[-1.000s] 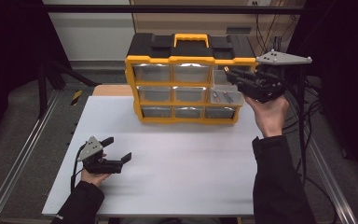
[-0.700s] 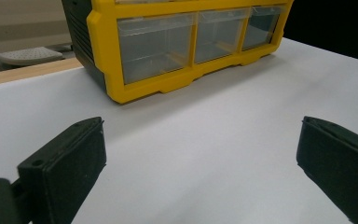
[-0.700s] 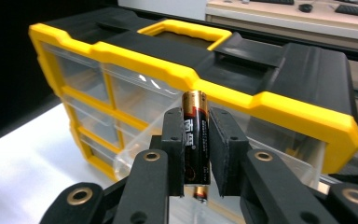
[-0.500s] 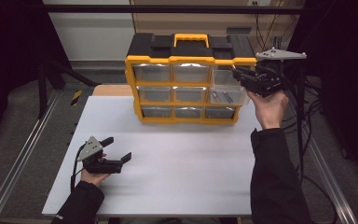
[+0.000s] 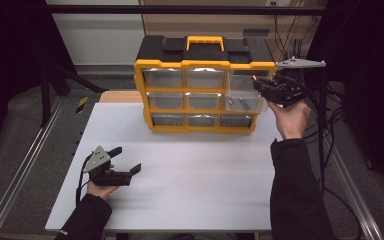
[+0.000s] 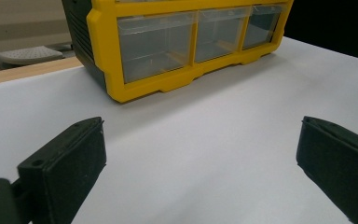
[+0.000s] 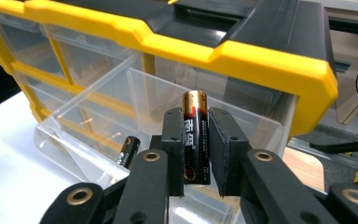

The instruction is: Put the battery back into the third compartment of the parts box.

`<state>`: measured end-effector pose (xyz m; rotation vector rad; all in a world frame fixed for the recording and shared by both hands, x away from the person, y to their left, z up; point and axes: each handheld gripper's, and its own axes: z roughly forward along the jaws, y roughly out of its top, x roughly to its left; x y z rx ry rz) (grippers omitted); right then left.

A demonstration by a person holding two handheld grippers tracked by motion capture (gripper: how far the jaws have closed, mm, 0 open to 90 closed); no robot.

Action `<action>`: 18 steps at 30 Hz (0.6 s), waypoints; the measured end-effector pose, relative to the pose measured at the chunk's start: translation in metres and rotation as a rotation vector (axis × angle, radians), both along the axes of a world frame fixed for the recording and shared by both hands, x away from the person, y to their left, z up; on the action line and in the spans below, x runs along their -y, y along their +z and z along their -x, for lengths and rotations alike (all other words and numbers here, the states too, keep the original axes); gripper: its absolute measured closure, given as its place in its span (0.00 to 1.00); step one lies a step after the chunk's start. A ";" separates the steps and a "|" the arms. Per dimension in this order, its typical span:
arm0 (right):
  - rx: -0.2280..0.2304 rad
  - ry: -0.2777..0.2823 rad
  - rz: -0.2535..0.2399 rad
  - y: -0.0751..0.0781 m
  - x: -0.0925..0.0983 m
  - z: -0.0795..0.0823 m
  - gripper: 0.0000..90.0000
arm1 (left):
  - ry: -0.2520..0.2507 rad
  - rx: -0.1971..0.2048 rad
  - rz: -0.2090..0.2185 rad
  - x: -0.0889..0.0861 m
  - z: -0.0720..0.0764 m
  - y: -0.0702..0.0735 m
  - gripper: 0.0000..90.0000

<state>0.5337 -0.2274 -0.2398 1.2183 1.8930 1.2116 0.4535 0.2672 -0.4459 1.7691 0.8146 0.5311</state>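
Inside open drawer [image 7: 88, 126]: one battery [image 7: 128, 151].

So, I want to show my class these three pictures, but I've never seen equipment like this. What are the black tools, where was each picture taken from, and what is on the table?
A person sits at a white table with a hand-held two-jaw gripper in each hand. The high view looks down from above the person; each of the other two comes from a camera riding on one gripper. On the table stands a yellow and black drawer organizer with clear drawers. The right gripper is shut on a battery, held upright over a pulled-out clear drawer in which another battery already lies. The left gripper rests open near the table's front, holding nothing.
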 end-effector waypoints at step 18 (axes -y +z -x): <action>0.065 -0.009 -0.027 -0.001 0.008 0.010 0.68 | 0.000 0.001 0.001 0.000 0.000 0.000 0.01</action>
